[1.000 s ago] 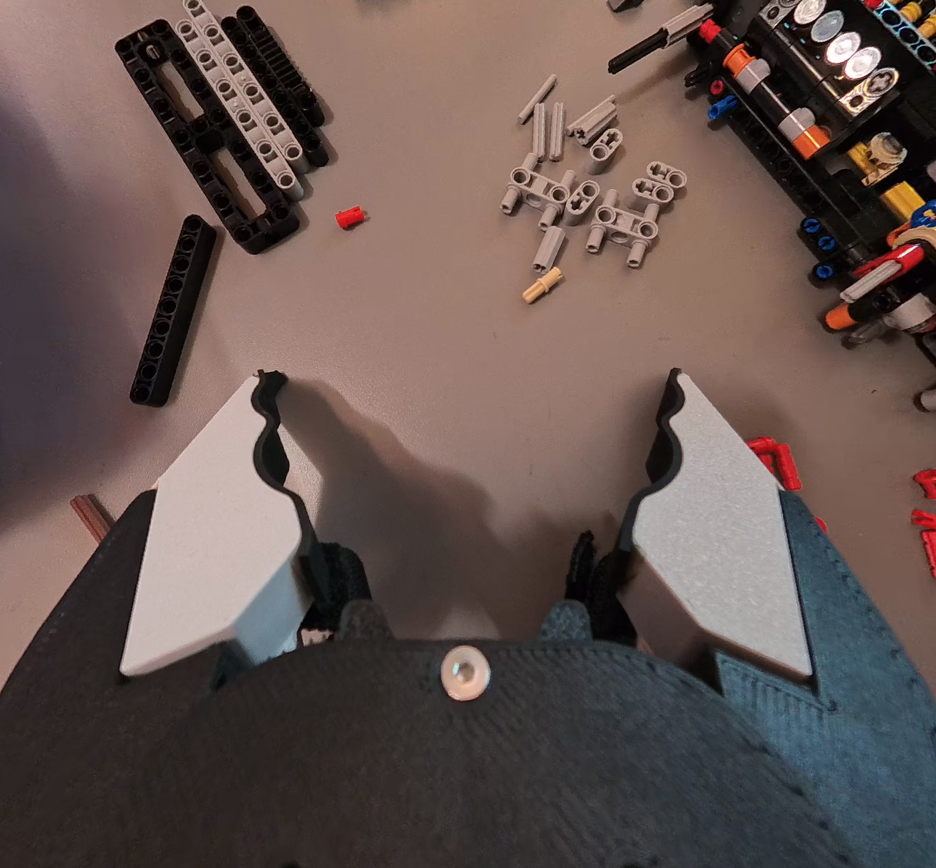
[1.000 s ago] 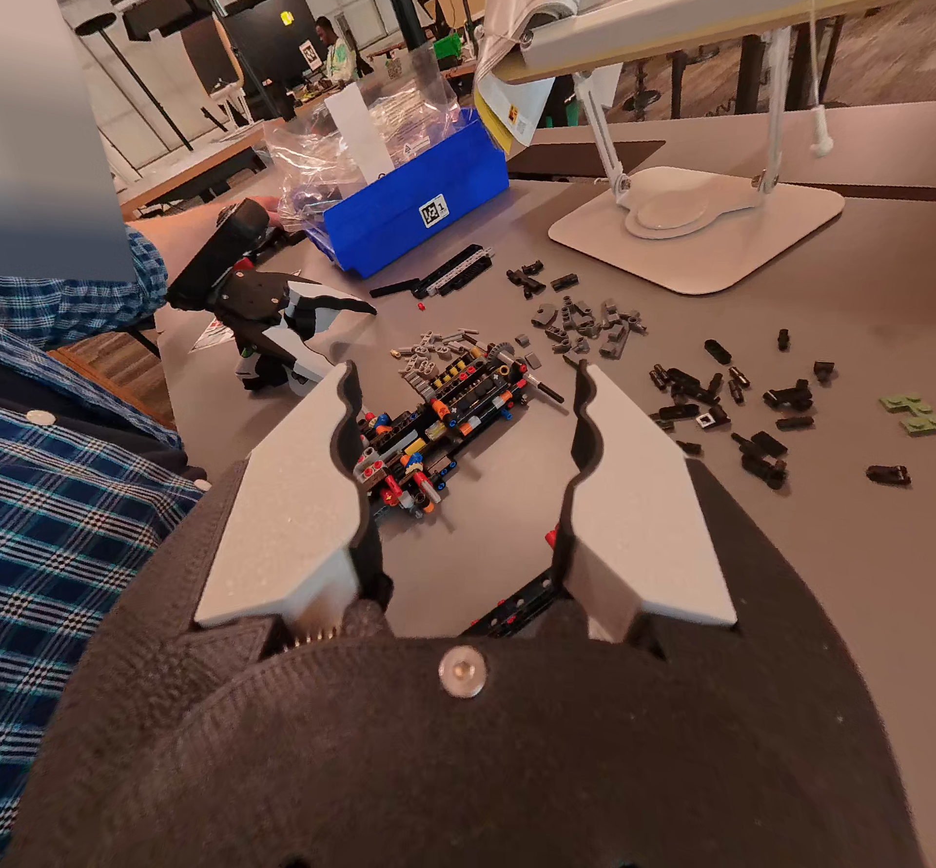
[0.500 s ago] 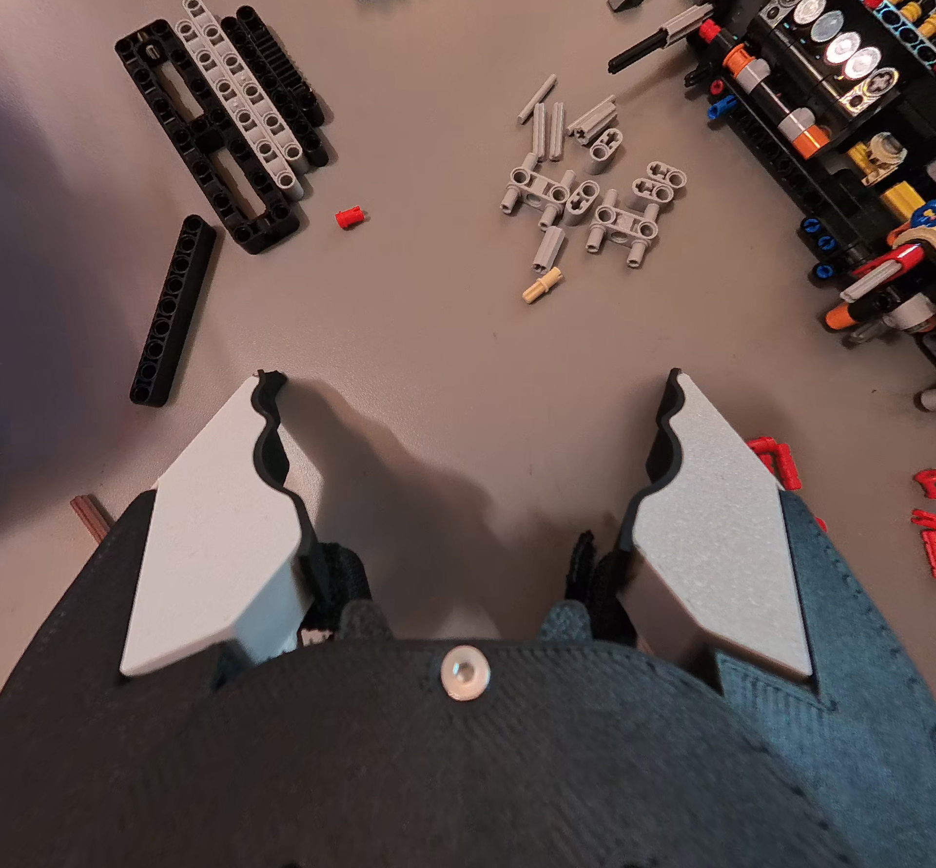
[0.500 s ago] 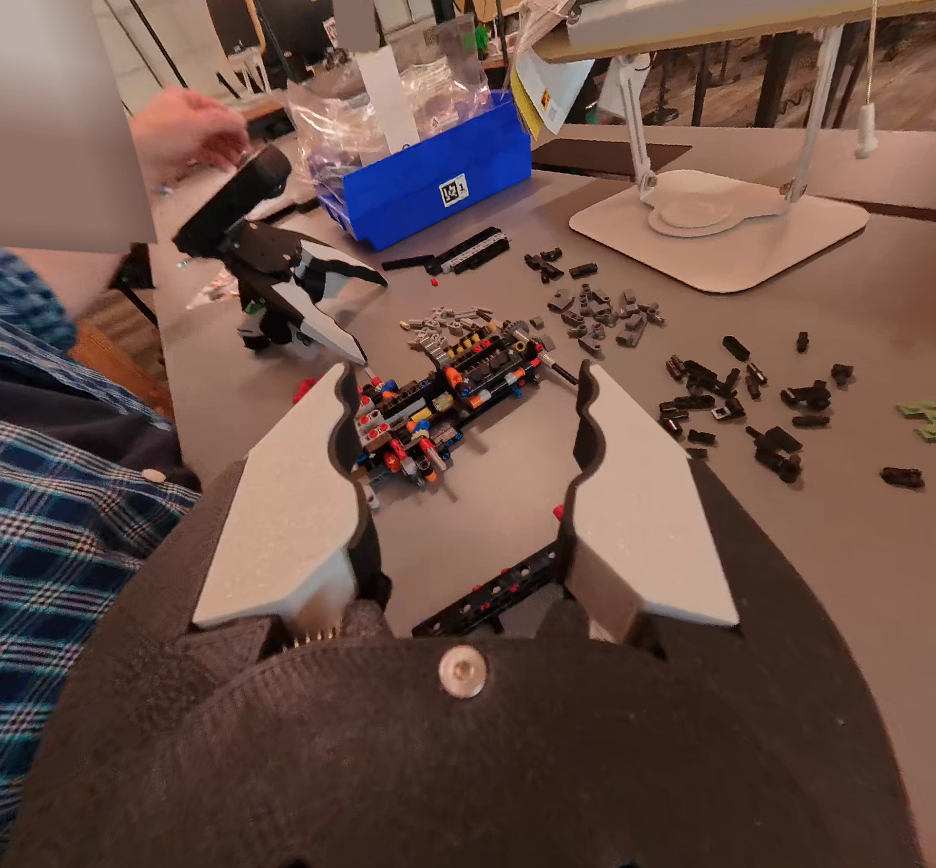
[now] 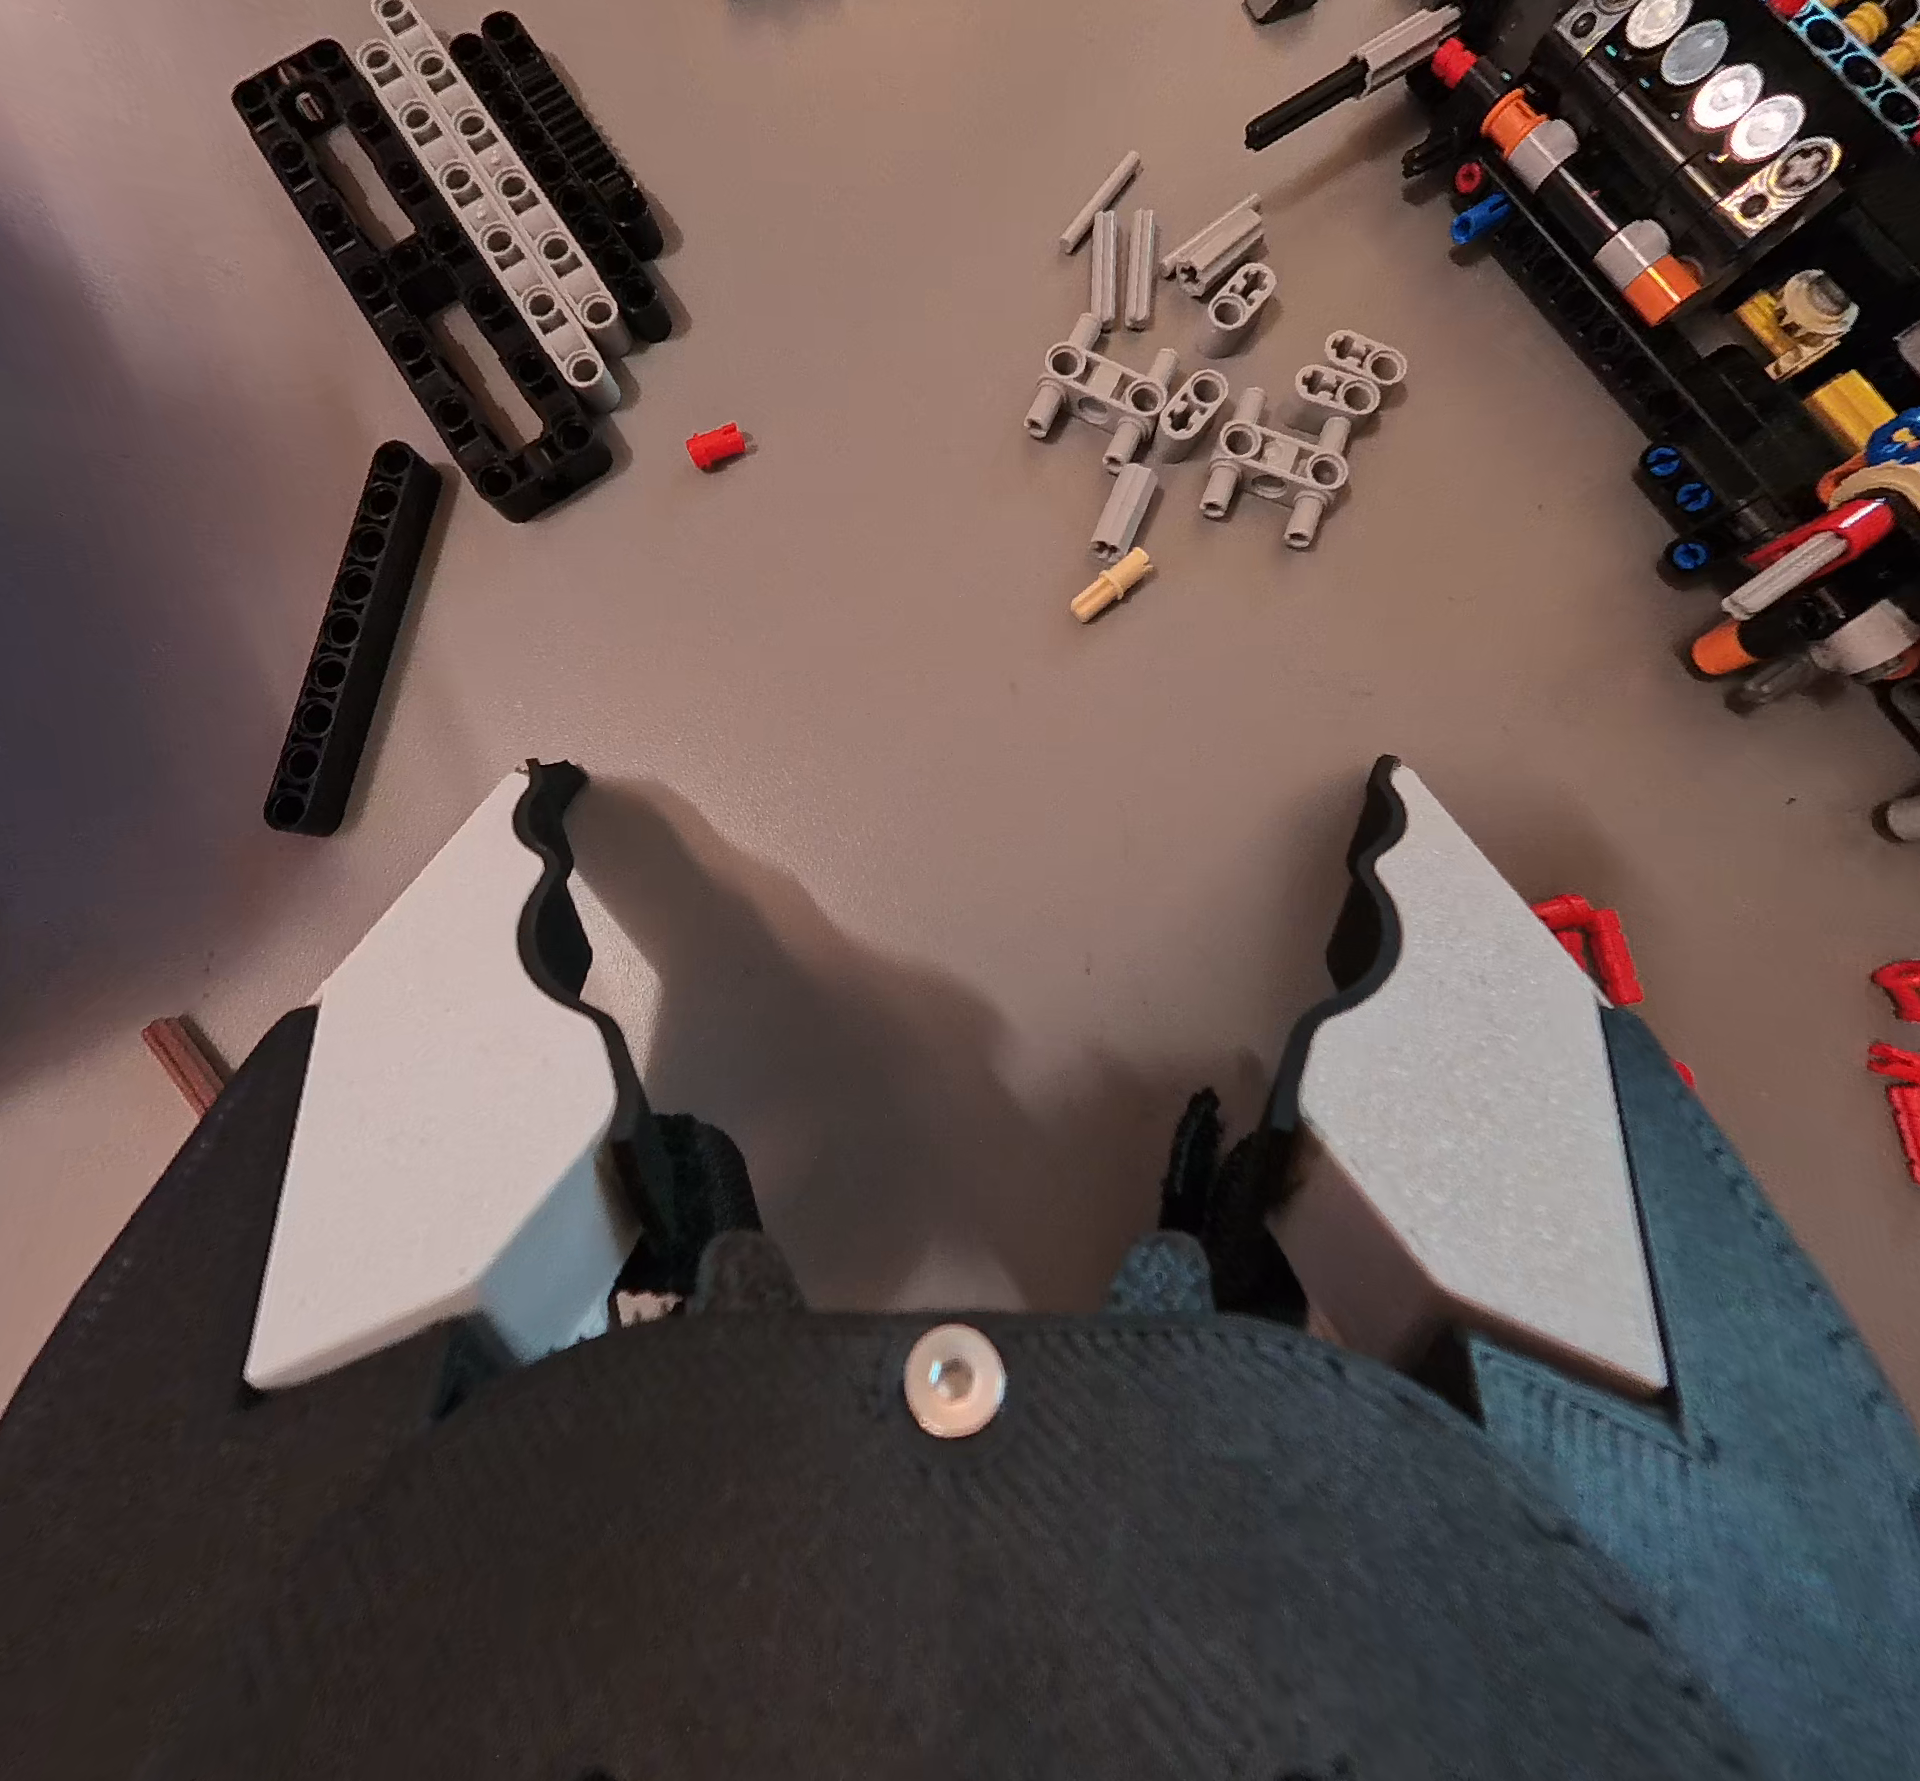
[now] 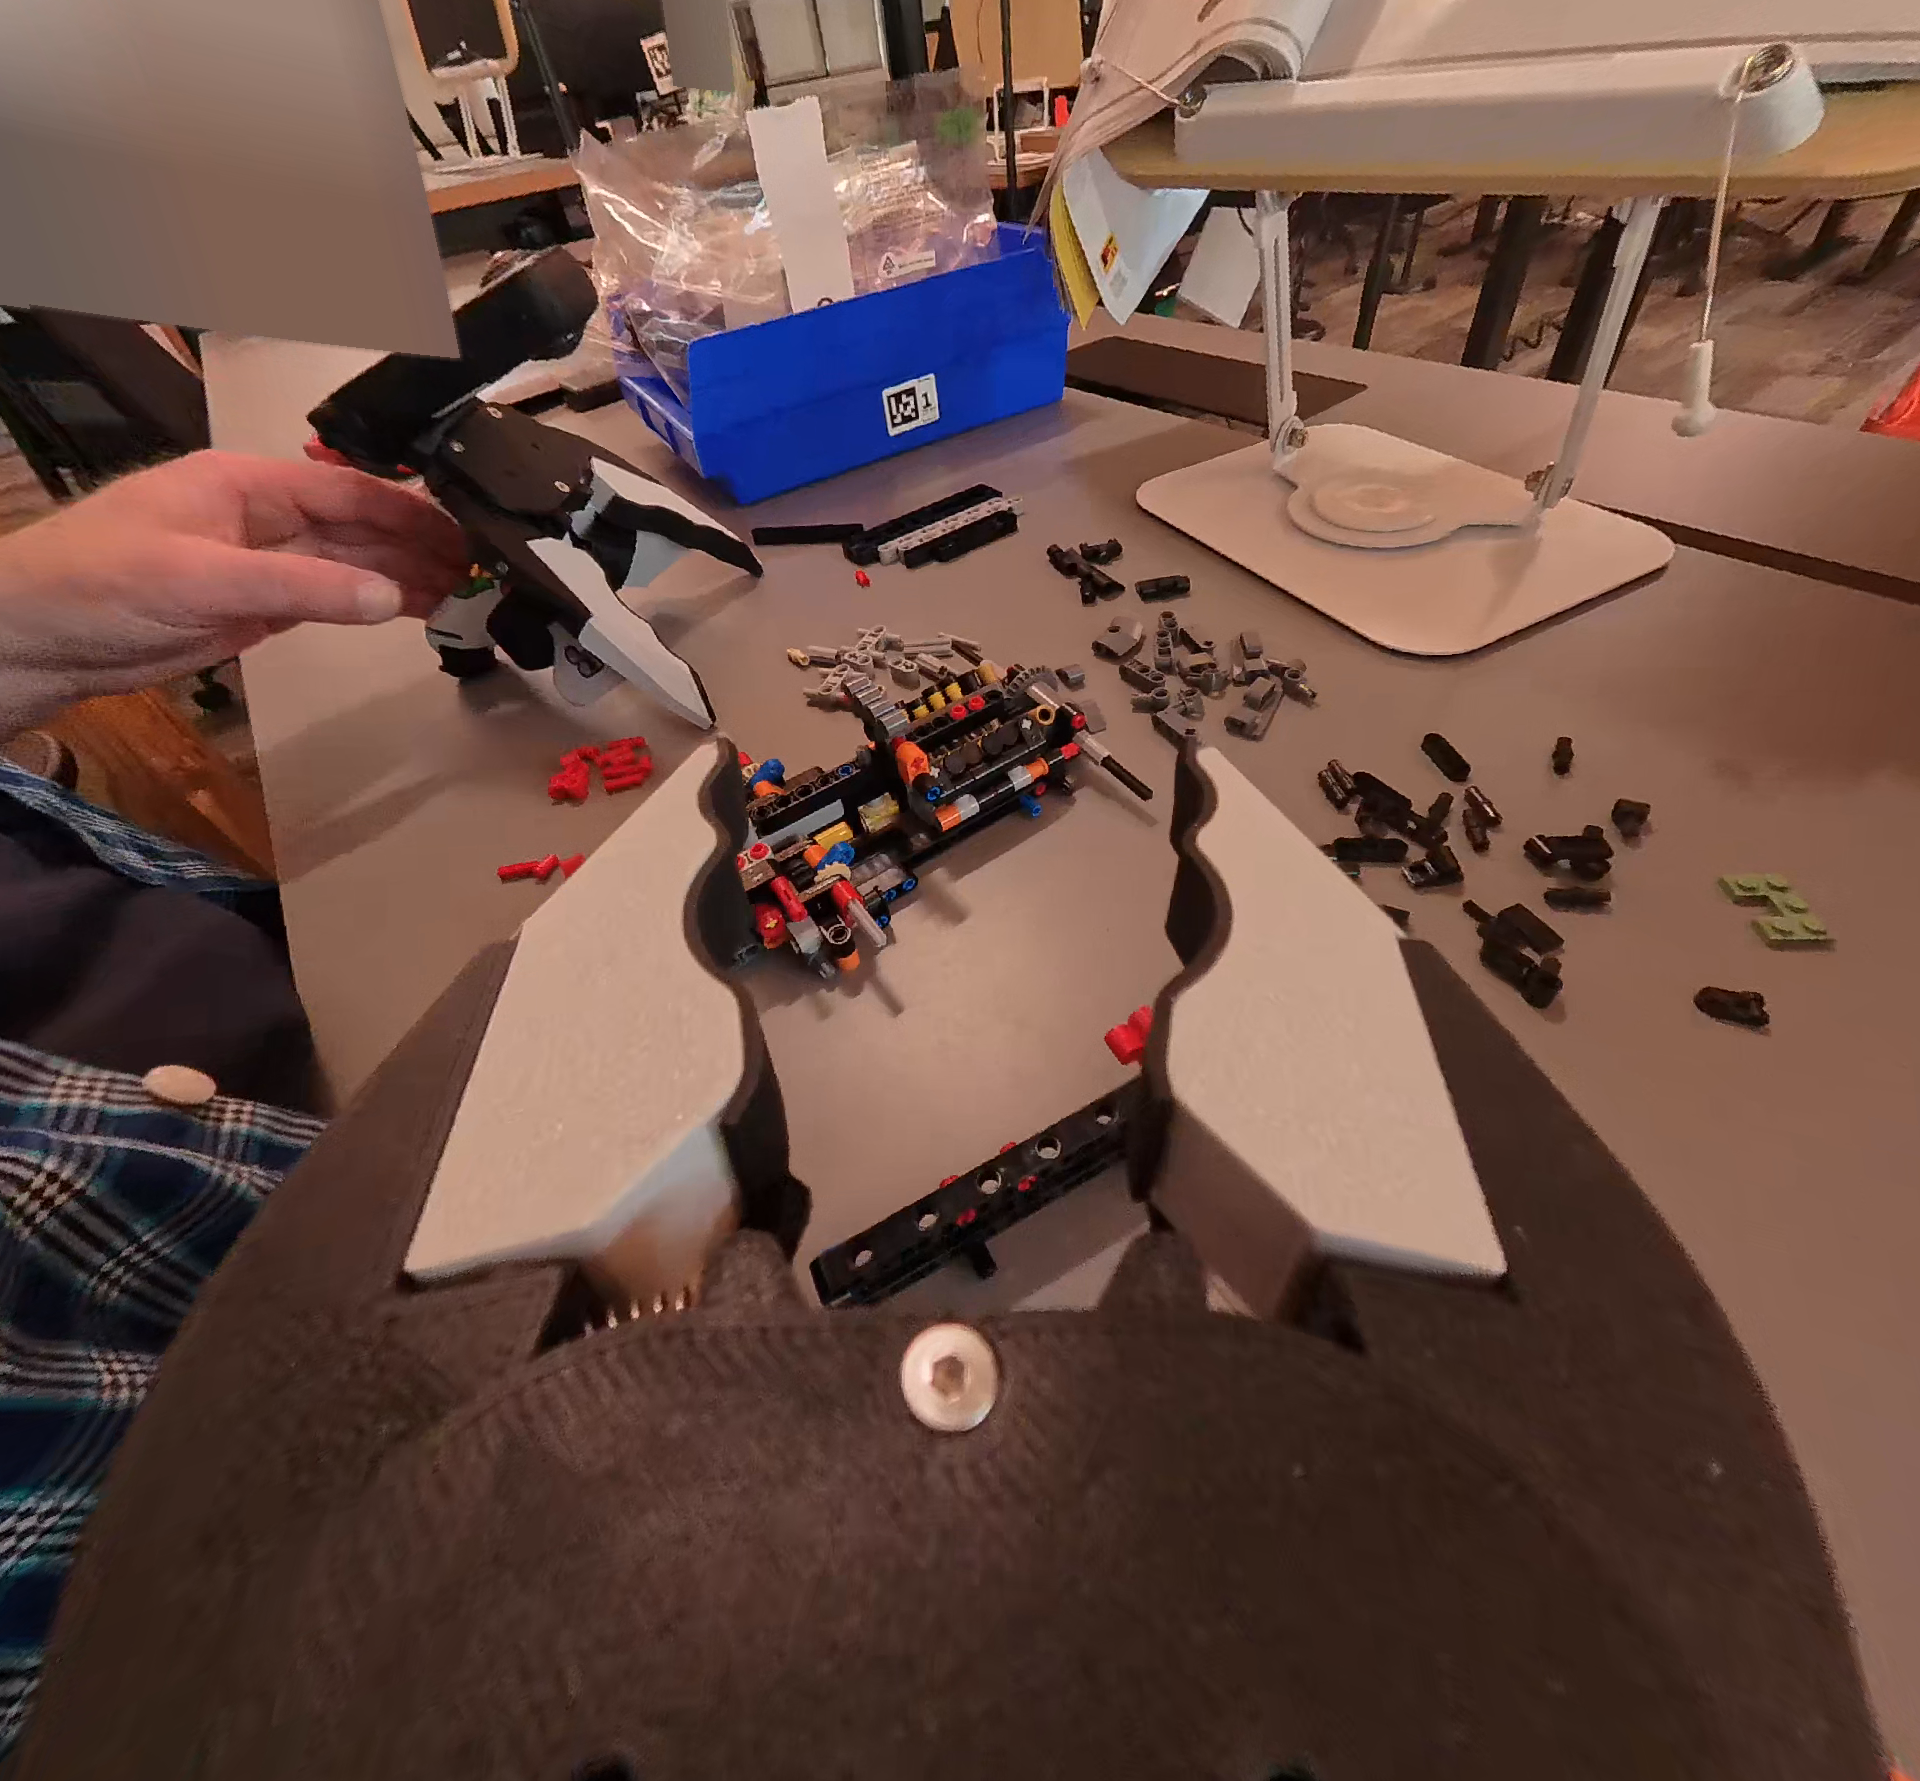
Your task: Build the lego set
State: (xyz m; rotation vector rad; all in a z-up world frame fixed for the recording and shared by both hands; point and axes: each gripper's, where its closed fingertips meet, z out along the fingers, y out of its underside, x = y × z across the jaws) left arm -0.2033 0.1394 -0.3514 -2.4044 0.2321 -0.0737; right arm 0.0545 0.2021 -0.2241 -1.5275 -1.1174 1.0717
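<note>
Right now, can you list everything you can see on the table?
Half-built multicoloured brick model: one, table centre.
Black and grey holed beams: one stack, far left.
Lone black beam: one, beside that stack.
Small grey connector pieces: one cluster, left of model.
Tiny red pin: one, alone.
Red pieces: one pile, near left.
Blue plastic bin: one, holding clear bags, back.
White book stand: one, back right.
Bare hand: one, touching left tool.
Right tool: one, open, empty.
</note>
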